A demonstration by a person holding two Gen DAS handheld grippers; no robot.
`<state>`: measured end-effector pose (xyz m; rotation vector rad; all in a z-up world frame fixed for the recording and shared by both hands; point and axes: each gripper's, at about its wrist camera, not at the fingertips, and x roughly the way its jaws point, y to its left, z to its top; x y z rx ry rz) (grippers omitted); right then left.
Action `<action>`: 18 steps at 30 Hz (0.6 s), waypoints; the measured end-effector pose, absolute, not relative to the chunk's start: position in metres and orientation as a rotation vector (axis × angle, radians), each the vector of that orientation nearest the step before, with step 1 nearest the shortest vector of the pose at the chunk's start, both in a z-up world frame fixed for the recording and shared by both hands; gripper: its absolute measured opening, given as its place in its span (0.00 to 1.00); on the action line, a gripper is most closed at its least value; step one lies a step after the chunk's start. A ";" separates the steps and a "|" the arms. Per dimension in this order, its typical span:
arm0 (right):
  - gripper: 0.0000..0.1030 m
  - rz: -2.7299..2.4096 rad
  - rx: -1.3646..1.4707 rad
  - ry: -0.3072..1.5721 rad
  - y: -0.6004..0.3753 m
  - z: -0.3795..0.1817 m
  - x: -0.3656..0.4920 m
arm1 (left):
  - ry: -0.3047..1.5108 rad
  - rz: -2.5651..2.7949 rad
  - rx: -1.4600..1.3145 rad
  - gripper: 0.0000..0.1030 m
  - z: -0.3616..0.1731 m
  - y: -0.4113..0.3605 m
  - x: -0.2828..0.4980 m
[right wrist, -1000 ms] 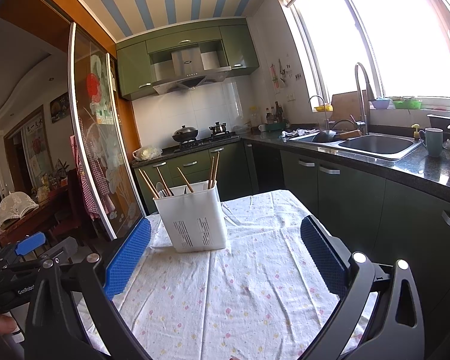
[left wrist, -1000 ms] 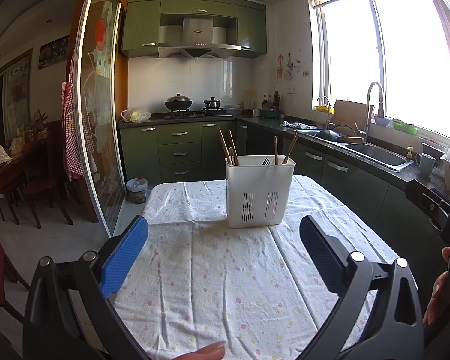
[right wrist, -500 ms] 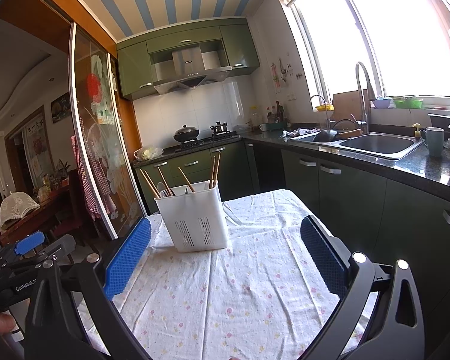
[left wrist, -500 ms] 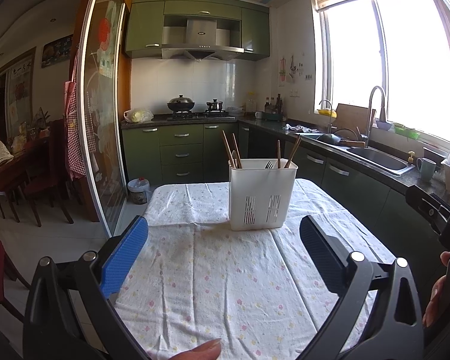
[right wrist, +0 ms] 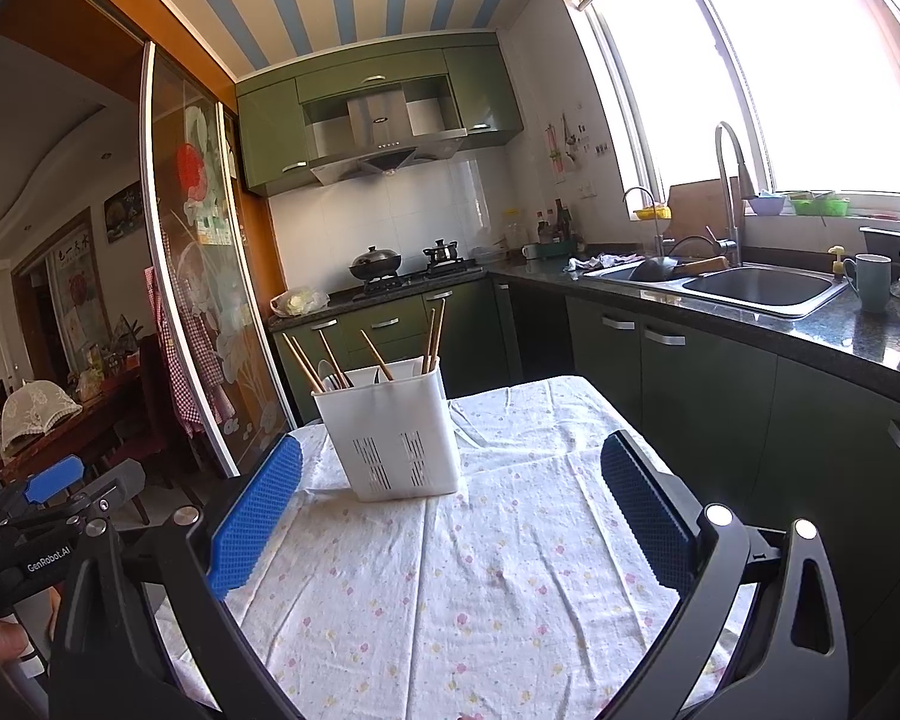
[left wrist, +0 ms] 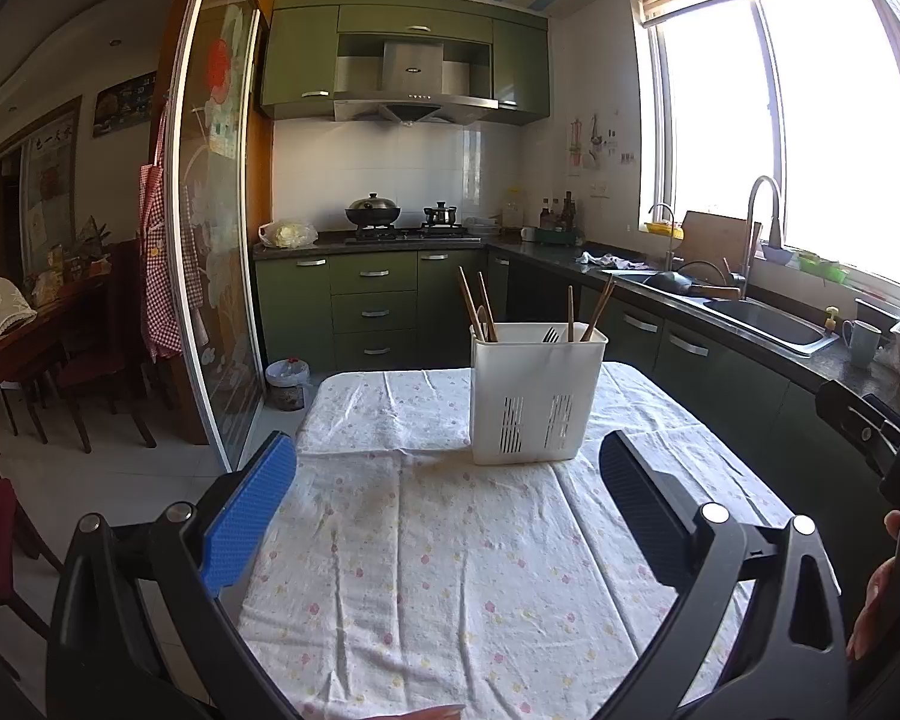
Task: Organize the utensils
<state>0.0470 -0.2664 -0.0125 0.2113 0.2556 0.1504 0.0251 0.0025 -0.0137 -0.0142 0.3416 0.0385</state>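
A white slotted utensil holder (left wrist: 534, 393) stands upright on the table with the flowered cloth (left wrist: 450, 570); it also shows in the right wrist view (right wrist: 390, 432). Several wooden chopsticks (left wrist: 471, 306) lean out of it, with a fork (left wrist: 550, 334) and a spoon (right wrist: 325, 373) among them. My left gripper (left wrist: 447, 489) is open and empty, held back from the holder above the cloth. My right gripper (right wrist: 450, 501) is open and empty, also short of the holder. The left gripper's body shows at the left edge of the right wrist view (right wrist: 54, 516).
A dark counter with a sink (right wrist: 756, 288) and a mug (right wrist: 870, 282) runs along the right. A stove with pots (left wrist: 372, 216) is at the back. A glass sliding door (left wrist: 210, 240) and dining chairs (left wrist: 90, 360) stand to the left.
Both grippers have risen and pulled back slightly; the holder sits a little lower and further off in view. Both stay open and empty.
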 end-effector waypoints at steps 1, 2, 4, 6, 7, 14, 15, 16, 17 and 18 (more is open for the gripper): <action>0.96 0.152 0.210 0.257 -0.265 -0.013 0.047 | 0.341 0.040 -0.014 0.93 -0.014 0.003 0.025; 0.96 0.153 0.209 0.258 -0.264 -0.014 0.047 | 0.342 0.041 -0.013 0.93 -0.014 0.003 0.025; 0.96 0.155 0.208 0.260 -0.261 -0.014 0.047 | 0.345 0.047 -0.013 0.93 -0.014 0.003 0.026; 0.96 0.157 0.207 0.263 -0.261 -0.016 0.048 | 0.346 0.058 -0.008 0.93 -0.014 0.003 0.027; 0.96 0.157 0.207 0.264 -0.259 -0.016 0.047 | 0.346 0.058 -0.007 0.93 -0.014 0.003 0.027; 0.96 0.160 0.206 0.269 -0.258 -0.019 0.049 | 0.356 0.066 0.001 0.93 -0.016 0.003 0.028; 0.96 0.160 0.205 0.270 -0.257 -0.019 0.050 | 0.358 0.068 0.001 0.93 -0.017 0.004 0.028; 0.96 0.160 0.205 0.272 -0.259 -0.019 0.050 | 0.363 0.072 0.001 0.93 -0.017 0.004 0.029; 0.96 0.161 0.205 0.273 -0.258 -0.020 0.051 | 0.367 0.075 0.003 0.93 -0.018 0.005 0.030; 0.96 0.161 0.205 0.275 -0.259 -0.020 0.052 | 0.370 0.079 0.007 0.93 -0.019 0.005 0.031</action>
